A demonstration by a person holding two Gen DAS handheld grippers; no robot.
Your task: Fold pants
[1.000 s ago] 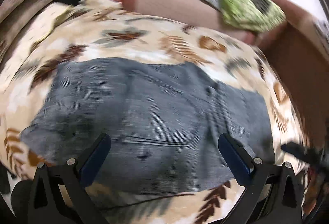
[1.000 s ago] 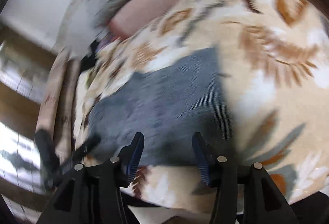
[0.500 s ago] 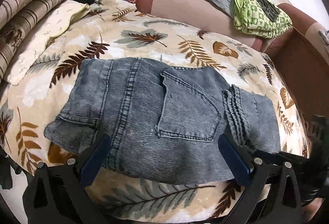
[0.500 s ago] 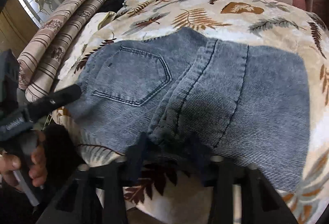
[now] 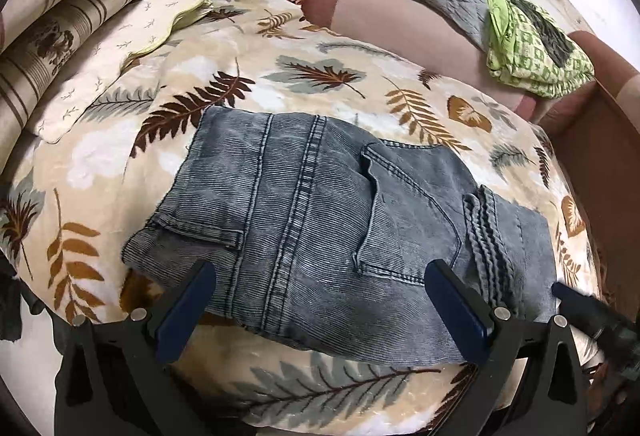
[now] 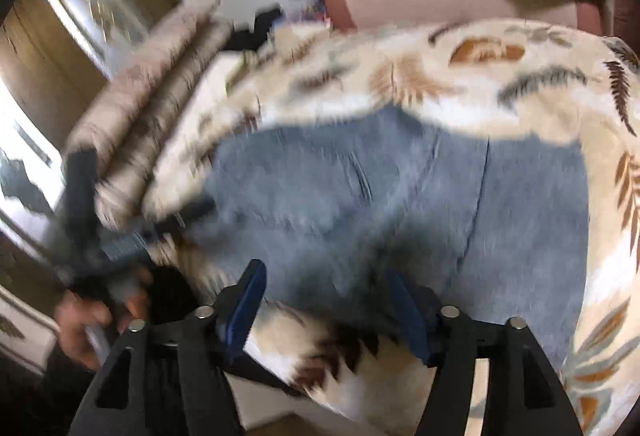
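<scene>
Leaf-print blanket (image 5: 320, 76) covering the bed, bearing the folded grey denim pants (image 5: 320, 228) near its front edge. Left tool (image 5: 320, 310): jaws spread wide, empty, above the pants. Right tool (image 6: 326, 310): jaws just opened, released, nothing gripped.

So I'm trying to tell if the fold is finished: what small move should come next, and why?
Probably draw both hands back. The jeans lie as a flat folded packet on the blanket. The left gripper stands open above their near edge, and the right gripper has just opened with nothing pinched between its pads.
</scene>
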